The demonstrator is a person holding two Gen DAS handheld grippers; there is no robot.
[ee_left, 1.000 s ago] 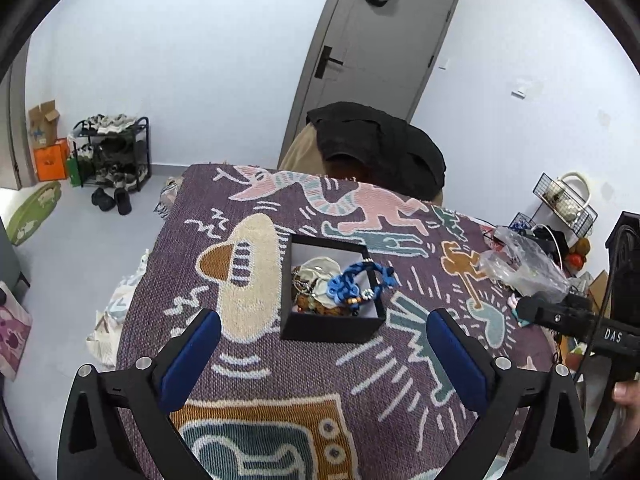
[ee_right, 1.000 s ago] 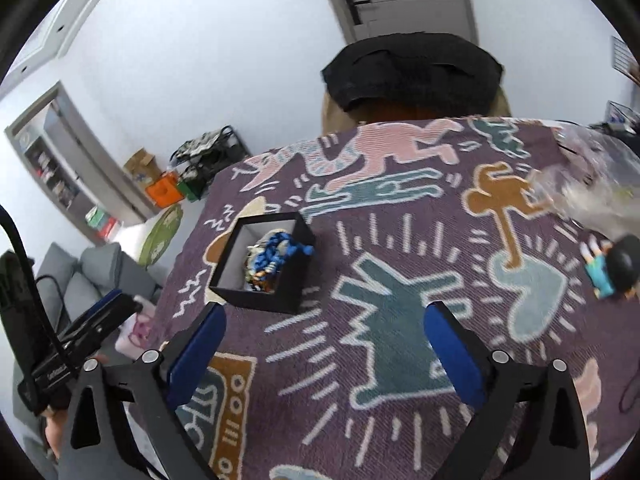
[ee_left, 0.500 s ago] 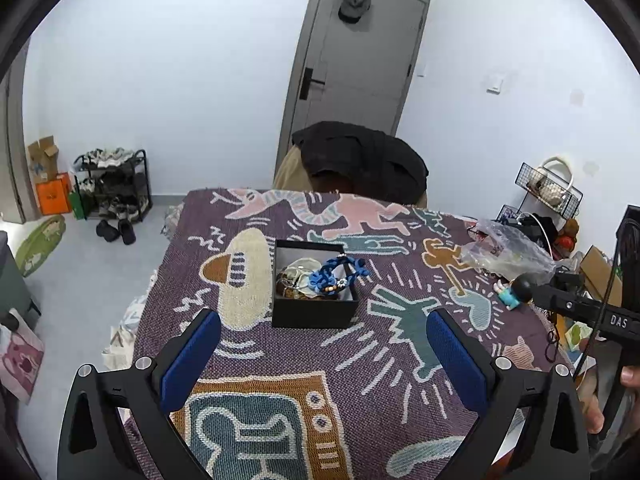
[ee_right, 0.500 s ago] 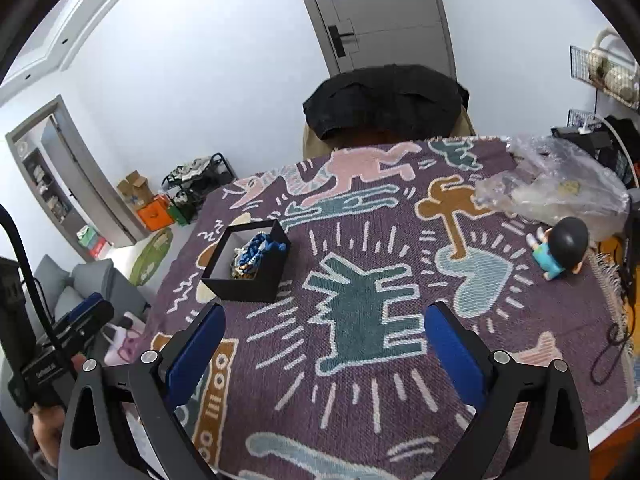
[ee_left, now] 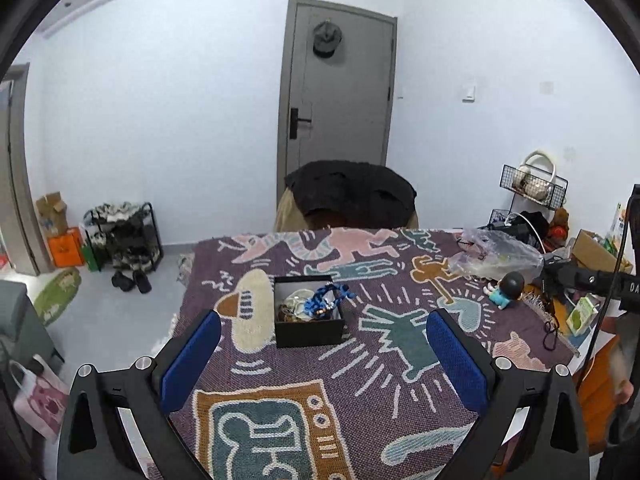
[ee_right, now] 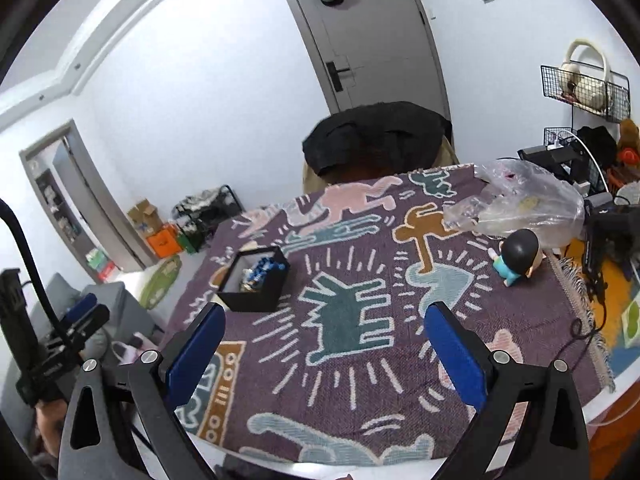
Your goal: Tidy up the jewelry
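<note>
A small black box (ee_left: 309,327) (ee_right: 256,285) stands on the purple patterned table cover, holding a tangle of jewelry with a blue beaded piece (ee_left: 326,300) (ee_right: 265,269) draped over the top and its right rim. My left gripper (ee_left: 323,358) hangs open above the near part of the table, well short of the box, nothing between its blue pads. The right gripper (ee_right: 324,356) is open too, high over the table's right half, with the box off to its far left. Each gripper also shows at the edge of the other's view.
A clear plastic bag (ee_right: 524,204) and a small blue-clothed figurine (ee_right: 516,258) lie at the table's right side, near cables (ee_right: 588,316) and the fringe edge. A chair with a black garment (ee_left: 352,196) stands at the far edge. A shoe rack (ee_left: 120,236) sits on the floor left.
Both grippers have pulled back and risen away from the box, so it looks smaller and more of the room and table shows. The box and jewelry have not moved.
</note>
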